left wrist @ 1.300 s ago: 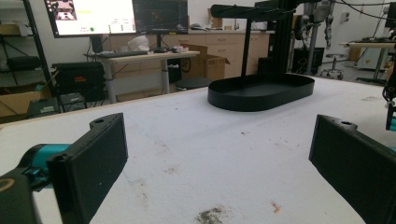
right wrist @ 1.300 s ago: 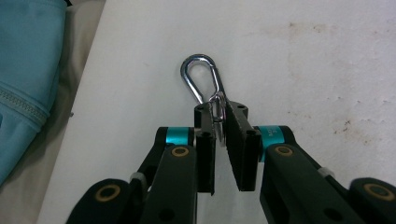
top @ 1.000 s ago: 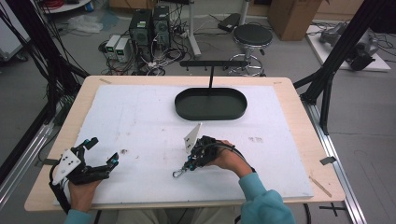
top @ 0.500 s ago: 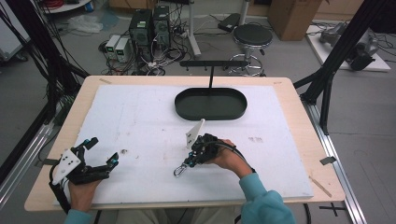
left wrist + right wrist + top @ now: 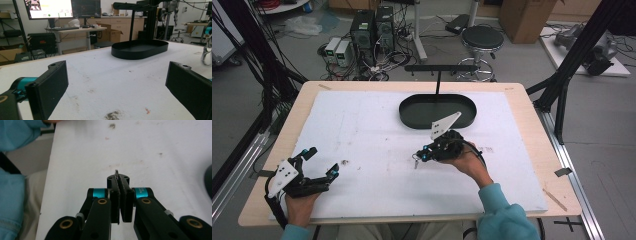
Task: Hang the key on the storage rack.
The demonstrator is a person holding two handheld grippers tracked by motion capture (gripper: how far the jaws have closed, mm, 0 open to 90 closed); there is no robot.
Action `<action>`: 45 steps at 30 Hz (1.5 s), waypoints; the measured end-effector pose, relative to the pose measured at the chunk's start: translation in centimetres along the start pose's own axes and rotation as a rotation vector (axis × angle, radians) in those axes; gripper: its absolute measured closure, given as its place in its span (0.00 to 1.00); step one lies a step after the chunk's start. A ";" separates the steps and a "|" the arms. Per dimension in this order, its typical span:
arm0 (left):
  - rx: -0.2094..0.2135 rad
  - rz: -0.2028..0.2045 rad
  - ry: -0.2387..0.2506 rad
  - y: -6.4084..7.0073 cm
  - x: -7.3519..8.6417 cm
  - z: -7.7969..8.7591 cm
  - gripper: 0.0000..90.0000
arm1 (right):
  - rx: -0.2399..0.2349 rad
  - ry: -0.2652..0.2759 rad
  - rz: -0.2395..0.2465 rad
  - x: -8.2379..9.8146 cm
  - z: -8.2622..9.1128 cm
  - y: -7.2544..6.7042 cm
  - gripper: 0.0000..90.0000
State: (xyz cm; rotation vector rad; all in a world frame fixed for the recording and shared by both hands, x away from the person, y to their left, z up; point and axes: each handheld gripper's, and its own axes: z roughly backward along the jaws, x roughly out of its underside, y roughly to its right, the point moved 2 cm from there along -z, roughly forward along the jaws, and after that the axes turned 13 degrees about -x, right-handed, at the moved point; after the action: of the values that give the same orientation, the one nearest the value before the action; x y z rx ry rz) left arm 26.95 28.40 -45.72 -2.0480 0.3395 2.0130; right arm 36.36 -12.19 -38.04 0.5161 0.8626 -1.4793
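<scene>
1. Lab clutter of computers, cables and a stool sits beyond the far edge; your work surface is a wooden table (image 5: 532, 107) covered by a stained white mat (image 5: 362, 135).
2. Your right gripper (image 5: 424, 154) is clenched on a small metal ring or clip (image 5: 416, 161), thin and shiny; its exact kind cannot be told. The right gripper view shows the jaws pressed together with a sliver of that metal (image 5: 116, 173) pinched at their tips.
3. You hold the item just above the mat, near the centre, short of the black oval tray (image 5: 412, 112) with its upright hanging stand (image 5: 438, 80).
4. Your left gripper (image 5: 319, 167) rests at the near left corner, released; the left gripper view shows its jaws wide apart and nothing between them.
5. Judged progress: pick-up done; carrying the item to the tray or the stand's bar appears to remain. The tray holds nothing visible.
6. Writing: small print on the right gripper's teal collar (image 5: 140, 191) is too blurred to read.
</scene>
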 end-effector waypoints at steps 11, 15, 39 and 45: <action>0.001 0.001 0.000 0.0 0.0 0.0 0.05 | 0.124 0.161 -0.038 -0.6 4.5 0.4 0.99; 0.000 0.000 0.001 0.0 0.0 0.0 0.05 | 0.166 0.203 -0.045 -1.0 6.2 0.7 0.99; -0.001 0.007 0.003 -0.1 0.0 0.0 0.05 | 0.314 0.211 -0.109 -3.5 12.3 3.8 0.99; -0.002 0.008 0.003 -0.1 0.0 0.0 0.05 | 0.346 0.206 -0.121 -4.4 14.0 4.8 0.99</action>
State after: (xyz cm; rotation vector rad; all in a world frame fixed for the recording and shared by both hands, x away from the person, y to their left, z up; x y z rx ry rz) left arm 26.96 28.45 -45.72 -2.0548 0.3469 2.0154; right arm 44.13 -19.77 -27.03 0.8988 0.8100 -1.7196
